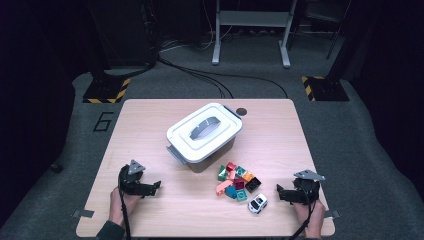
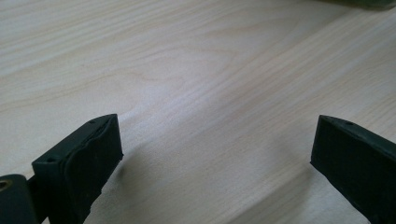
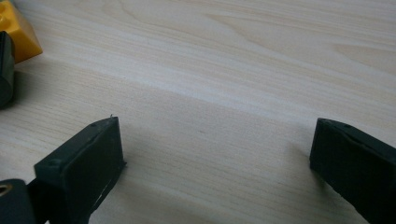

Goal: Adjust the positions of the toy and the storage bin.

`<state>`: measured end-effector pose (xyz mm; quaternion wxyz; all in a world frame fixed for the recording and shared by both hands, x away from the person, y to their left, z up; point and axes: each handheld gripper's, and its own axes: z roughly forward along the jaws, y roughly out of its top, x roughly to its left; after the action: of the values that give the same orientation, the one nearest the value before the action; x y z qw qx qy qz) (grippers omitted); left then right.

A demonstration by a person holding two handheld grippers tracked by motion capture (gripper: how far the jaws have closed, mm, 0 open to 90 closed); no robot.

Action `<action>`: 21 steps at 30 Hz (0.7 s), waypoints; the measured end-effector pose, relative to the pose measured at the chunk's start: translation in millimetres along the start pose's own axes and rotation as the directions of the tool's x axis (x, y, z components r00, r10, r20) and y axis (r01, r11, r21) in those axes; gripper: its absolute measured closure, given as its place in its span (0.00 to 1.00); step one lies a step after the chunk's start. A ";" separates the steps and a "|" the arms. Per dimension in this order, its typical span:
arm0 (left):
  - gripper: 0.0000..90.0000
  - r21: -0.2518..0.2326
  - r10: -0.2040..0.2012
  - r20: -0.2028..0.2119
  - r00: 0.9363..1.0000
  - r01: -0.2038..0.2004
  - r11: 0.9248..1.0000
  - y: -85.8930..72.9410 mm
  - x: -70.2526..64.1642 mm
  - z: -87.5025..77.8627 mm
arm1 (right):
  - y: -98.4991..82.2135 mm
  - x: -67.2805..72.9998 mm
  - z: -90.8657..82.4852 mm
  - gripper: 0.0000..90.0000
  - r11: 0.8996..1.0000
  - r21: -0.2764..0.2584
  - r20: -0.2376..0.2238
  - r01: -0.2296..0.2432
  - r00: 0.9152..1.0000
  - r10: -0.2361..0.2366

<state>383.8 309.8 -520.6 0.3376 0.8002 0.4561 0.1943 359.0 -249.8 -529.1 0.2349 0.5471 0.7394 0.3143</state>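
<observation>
Both grippers parked low on pale wood table [image 1: 150, 125], left gripper [image 1: 156, 186] and right gripper [image 1: 280, 192] spread wide, nothing gripped. Pile of coloured plastic blocks [image 1: 237, 182] plus small white toy car [image 1: 257, 203] left at 9 o'clock of right gripper, probably for easy reach. Lidded white-and-grey plastic bin [image 1: 204, 135] kept at 12 o'clock of pile, lid not yet off.

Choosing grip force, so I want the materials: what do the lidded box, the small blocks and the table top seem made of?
Lidded box: likely hard plastic, with a smooth white lid and grey walls. Small blocks: probably moulded plastic, in solid bright colours with crisp edges. Table top: pale wood-grain surface, matte; veneer or laminate, hard to tell.
</observation>
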 end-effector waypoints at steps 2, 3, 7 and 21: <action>0.02 0.013 0.017 0.008 1.000 -0.018 1.000 2.5 0.7 -3.1 | 0.0 0.0 0.0 0.02 1.000 0.000 -0.002 -0.001 1.000 0.001; 0.02 -0.004 0.009 0.005 1.000 -0.009 1.000 6.4 0.1 -6.5 | 0.0 -0.1 0.0 0.02 1.000 0.000 0.000 0.000 1.000 0.000; 0.02 -0.024 0.008 0.019 1.000 -0.007 1.000 15.4 0.2 -14.2 | 0.0 -0.1 0.0 0.02 1.000 0.000 0.000 0.000 1.000 0.000; 0.03 -0.065 0.032 0.036 0.999 -0.030 0.997 57.3 6.4 -43.7 | 0.0 0.0 0.0 0.02 1.000 -0.001 -0.002 -0.001 1.000 0.001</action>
<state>394.3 310.8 -449.0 0.3686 0.7993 0.4307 0.1994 359.0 -249.7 -529.1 0.2342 0.5471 0.7393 0.3152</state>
